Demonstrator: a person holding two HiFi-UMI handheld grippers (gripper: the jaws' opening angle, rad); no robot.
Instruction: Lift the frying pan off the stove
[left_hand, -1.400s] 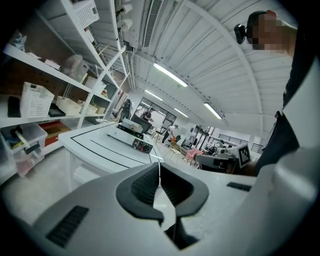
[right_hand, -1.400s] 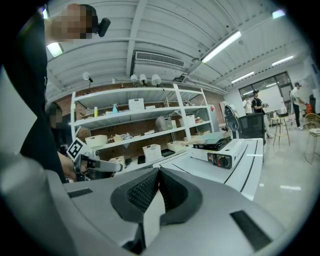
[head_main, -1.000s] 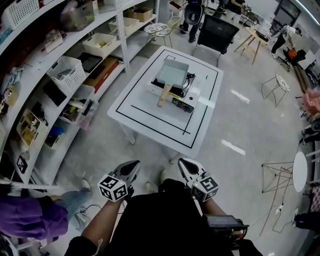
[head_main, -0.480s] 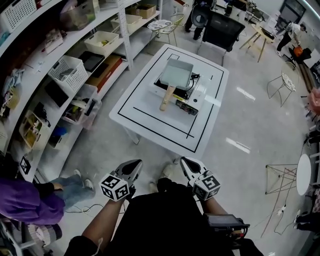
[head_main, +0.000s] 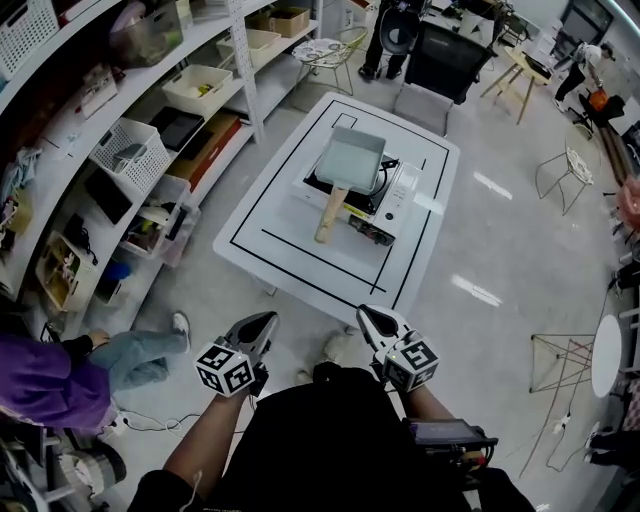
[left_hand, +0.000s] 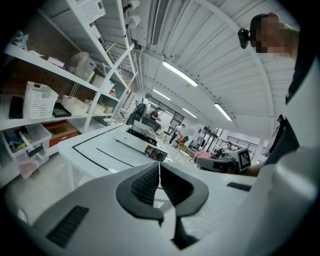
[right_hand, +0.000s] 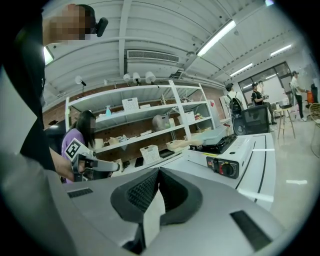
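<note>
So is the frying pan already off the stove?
No, the frying pan sits on the stove on the table.

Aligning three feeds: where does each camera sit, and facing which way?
Head view: on the head, steeply down at frying pan, stove, table; left claw, right claw show.
Left gripper view: on left claw, toward stove; shut jaws show.
Right gripper view: on right claw, toward stove; shut jaws show.
All share the stove.

White table (head_main: 268, 205), storage shelves (head_main: 95, 110), office chair (head_main: 446, 62)

The frying pan (head_main: 349, 160) hides much of the stove (head_main: 395, 197) top.
</note>
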